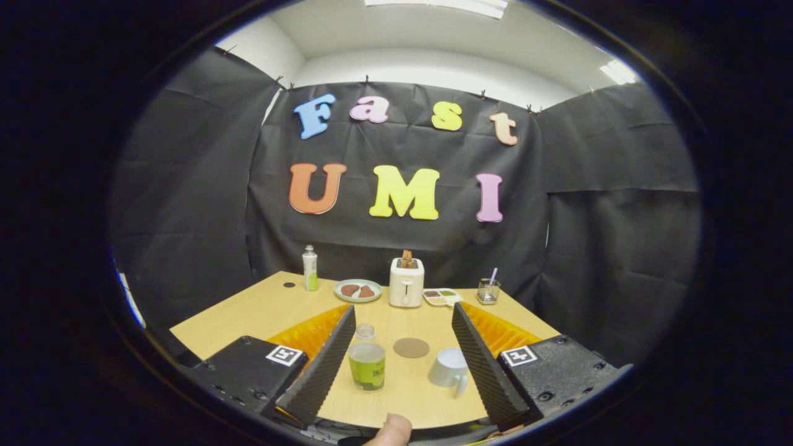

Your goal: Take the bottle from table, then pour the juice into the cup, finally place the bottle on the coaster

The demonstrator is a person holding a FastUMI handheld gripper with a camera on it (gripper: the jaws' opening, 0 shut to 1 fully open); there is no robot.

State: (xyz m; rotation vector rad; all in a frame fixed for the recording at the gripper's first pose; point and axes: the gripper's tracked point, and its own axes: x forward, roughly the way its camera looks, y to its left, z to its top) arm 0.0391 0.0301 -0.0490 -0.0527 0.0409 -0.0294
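Bottle [366, 360] upright on the surface [260, 310] between your tool's [403, 365] spread fingers, untouched, coaster [411, 347] just beyond the bottle, cup [450, 367] beside it, toaster [406, 282] well beyond the bottle.

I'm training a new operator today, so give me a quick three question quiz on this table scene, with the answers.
1. True or false: the tongs are shut on the bottle.
2. What lies just beyond the bottle and the cup: A coaster, B spoon, C sponge?
3. Fill in: at the table's far side, the plate sits beside the ____.

Key: 1 false, the tongs are open with the bottle between them, near one finger. 2 A, the coaster. 3 toaster.
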